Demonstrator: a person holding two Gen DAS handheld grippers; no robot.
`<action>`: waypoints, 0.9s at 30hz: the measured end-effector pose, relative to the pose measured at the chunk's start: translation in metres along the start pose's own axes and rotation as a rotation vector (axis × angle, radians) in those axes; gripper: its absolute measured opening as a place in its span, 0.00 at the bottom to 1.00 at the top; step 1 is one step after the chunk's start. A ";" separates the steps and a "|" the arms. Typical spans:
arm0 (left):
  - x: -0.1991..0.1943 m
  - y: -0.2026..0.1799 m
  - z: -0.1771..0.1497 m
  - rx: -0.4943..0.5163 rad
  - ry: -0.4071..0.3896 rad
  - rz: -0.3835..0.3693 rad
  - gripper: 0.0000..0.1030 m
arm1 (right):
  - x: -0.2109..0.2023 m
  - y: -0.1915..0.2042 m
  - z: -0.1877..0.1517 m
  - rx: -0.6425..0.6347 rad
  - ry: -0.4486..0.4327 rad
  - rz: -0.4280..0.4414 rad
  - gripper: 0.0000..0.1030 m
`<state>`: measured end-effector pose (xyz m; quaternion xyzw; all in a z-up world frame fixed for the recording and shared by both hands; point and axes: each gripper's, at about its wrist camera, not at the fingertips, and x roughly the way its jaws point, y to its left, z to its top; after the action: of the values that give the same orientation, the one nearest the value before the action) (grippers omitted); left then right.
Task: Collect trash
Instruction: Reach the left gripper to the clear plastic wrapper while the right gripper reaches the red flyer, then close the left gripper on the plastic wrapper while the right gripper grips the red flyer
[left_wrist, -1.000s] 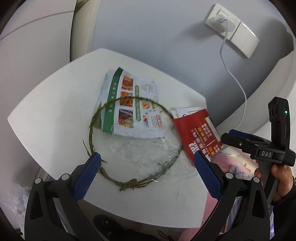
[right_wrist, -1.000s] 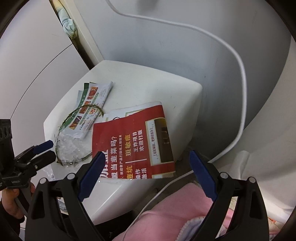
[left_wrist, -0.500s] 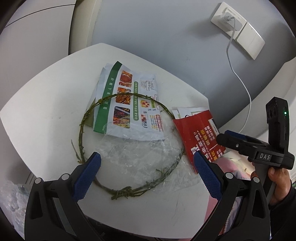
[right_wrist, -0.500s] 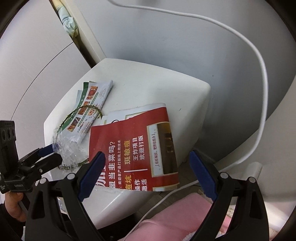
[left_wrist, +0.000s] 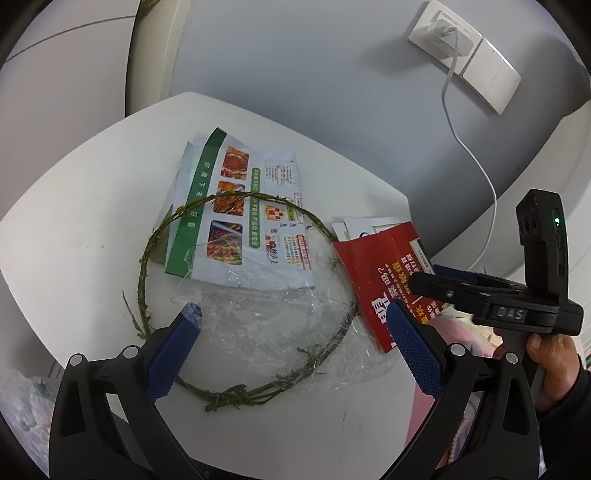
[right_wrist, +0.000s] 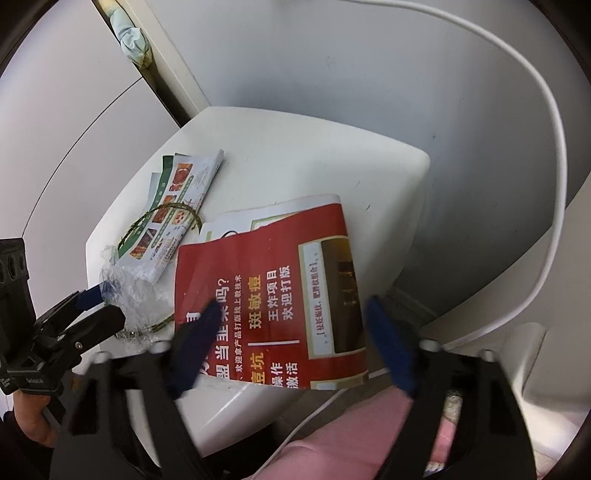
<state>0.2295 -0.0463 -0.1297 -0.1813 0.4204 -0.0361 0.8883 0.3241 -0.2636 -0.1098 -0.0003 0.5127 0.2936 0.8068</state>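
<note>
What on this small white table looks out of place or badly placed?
The red flyer hangs over the table edge, unsupported at its near end. A twig ring lies across the green leaflet and crumpled clear plastic, an odd thing among paper trash.

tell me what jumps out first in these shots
The red flyer grabs the eye, hanging over the near edge of the white table between the open right gripper fingers. Beside it, a green vine ring circles crumpled clear plastic and a green-striped food leaflet, under the open left gripper.
</note>
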 end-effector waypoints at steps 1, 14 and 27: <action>0.001 0.000 0.001 0.000 0.001 -0.006 0.94 | 0.000 0.000 0.000 -0.001 -0.002 -0.004 0.67; 0.010 -0.013 0.004 0.024 0.019 -0.035 0.69 | 0.001 0.005 -0.004 -0.008 0.010 0.001 0.42; 0.014 -0.021 0.003 0.041 0.022 -0.071 0.42 | -0.010 0.007 -0.004 -0.014 -0.020 0.009 0.15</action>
<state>0.2427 -0.0680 -0.1312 -0.1775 0.4227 -0.0781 0.8853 0.3142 -0.2635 -0.1018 -0.0007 0.5025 0.3010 0.8105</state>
